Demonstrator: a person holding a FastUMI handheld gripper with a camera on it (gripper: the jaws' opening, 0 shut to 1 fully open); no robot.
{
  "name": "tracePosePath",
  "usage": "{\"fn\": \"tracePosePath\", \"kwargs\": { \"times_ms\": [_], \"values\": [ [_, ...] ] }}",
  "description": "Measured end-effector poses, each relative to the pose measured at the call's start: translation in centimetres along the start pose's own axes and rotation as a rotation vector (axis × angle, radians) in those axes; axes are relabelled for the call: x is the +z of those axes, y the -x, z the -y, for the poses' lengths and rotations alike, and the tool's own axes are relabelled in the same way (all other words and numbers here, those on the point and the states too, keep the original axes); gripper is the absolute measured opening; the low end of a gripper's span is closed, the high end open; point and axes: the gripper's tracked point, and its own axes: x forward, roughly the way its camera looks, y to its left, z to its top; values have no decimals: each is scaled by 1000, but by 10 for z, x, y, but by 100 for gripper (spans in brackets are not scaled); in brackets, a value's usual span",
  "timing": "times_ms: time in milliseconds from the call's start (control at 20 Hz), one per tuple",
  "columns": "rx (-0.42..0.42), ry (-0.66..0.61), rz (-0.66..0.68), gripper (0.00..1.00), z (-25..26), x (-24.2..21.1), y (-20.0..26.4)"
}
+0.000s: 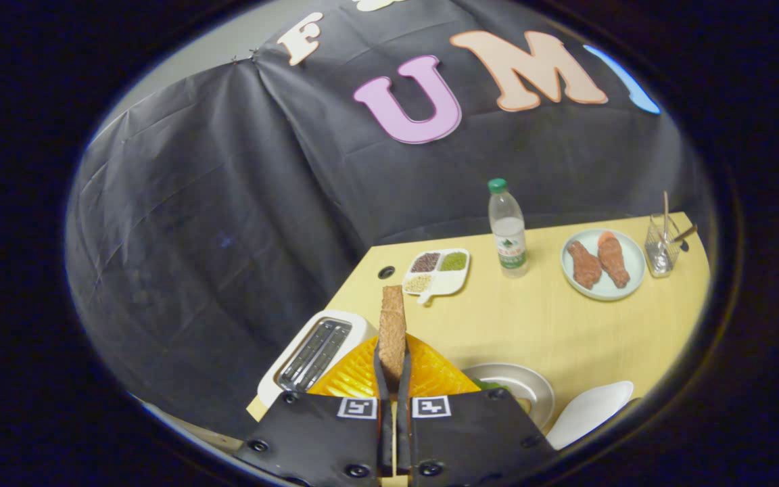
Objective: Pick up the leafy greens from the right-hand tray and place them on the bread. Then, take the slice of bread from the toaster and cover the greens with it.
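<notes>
**Bread held edge-on, high over the plates**

The tongs point(394, 368) are clamped on a slice of bread point(393, 328), the two fingers pressing its flat faces from either side. The slice stands upright between them, its top edge sticking out well beyond the fingertips. The toaster point(315, 352) sits on the desk point(531, 325) just left of the fingers, its slots showing no slice.

What could go wrong from here, as I judge it:

- The grip covers only the lower part of the slice. A quick tilt toward flat could let the bread pivot or slip out.
- The bread is held on edge, so it must be turned flat before release; let go too early, it may land on its edge and topple off the greens.
- The target is hard to see. An orange ridged tray point(362, 379) lies right behind the fingers, and a grey plate point(531, 385) with a glimpse of greens point(491, 385) lies just right of them, mostly hidden by the tongs' body. Whether bottom bread lies under the greens I cannot tell.
- A white dish point(592, 409) sits near the plate and could be knocked on the way down.

The bottle point(508, 230) and the far plate of meat point(602, 264) stand well apart from the work.
</notes>
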Motion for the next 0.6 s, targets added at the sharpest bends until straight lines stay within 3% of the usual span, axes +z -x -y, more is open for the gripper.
{"fn": "tracePosePath", "kwargs": {
  "times_ms": [250, 600],
  "values": [
    [11, -123, -23, 5, 35, -44, -6],
    [-60, -276, -71, 5, 89, -99, -14]
  ]
}}
